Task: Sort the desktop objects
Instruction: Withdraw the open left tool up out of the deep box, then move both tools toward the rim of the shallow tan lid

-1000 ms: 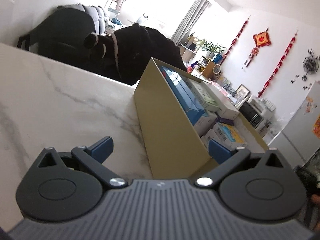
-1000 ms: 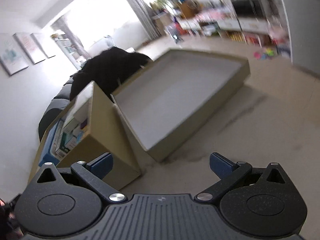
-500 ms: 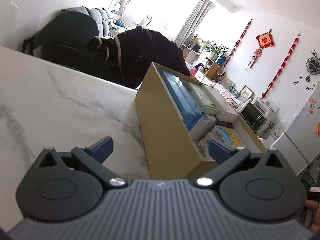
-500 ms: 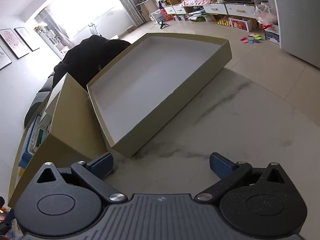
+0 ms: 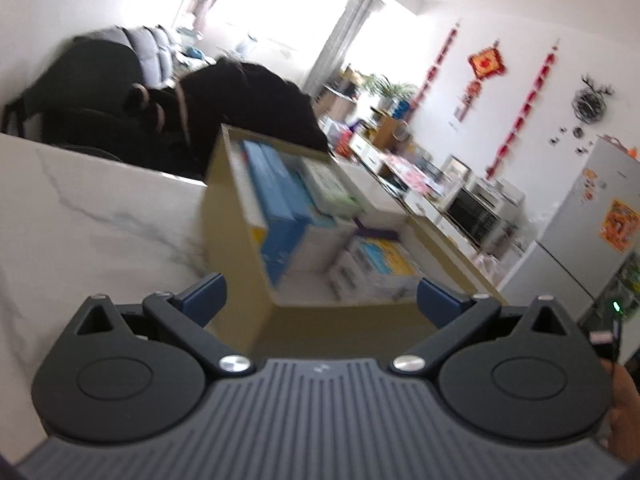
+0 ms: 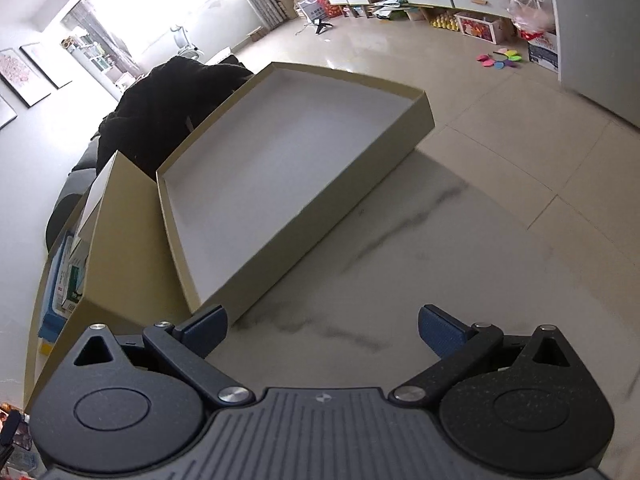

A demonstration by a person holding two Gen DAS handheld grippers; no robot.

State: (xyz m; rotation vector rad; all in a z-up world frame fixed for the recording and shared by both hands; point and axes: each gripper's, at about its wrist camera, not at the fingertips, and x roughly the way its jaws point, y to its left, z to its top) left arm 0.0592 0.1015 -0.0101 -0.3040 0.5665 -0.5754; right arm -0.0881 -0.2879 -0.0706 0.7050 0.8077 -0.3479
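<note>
Left wrist view: left tongs (image 5: 322, 295) spread wide, blue pads (image 5: 204, 293) well apart, nothing between them, poised over the near corner of an olive cardboard box (image 5: 230, 240). Box resting on the white marble desk (image 5: 88, 216), long axis running away from the camera toward the upper left. Packed inside, lying lengthwise: blue cartons (image 5: 280, 208), a white-and-green carton (image 5: 330, 190), a blue-and-yellow pack (image 5: 386, 258), a purple strip (image 5: 378, 234). Printing on the packs too blurred to read. Dark clothing (image 5: 224, 100) heaped beyond the desk's far edge.

Right wrist view: right tongs (image 6: 322, 326) likewise fully parted and empty, hovering above bare marble just short of a shallow box lid (image 6: 288, 168). Lid lying open side up, olive outside, plain white inside, nothing in it, long axis slanting from near left to far right. Near-left corner of the lid just beside the filled box (image 6: 120, 248); touching or not cannot be told. Tiled floor (image 6: 540, 152) past the desk edge.
</note>
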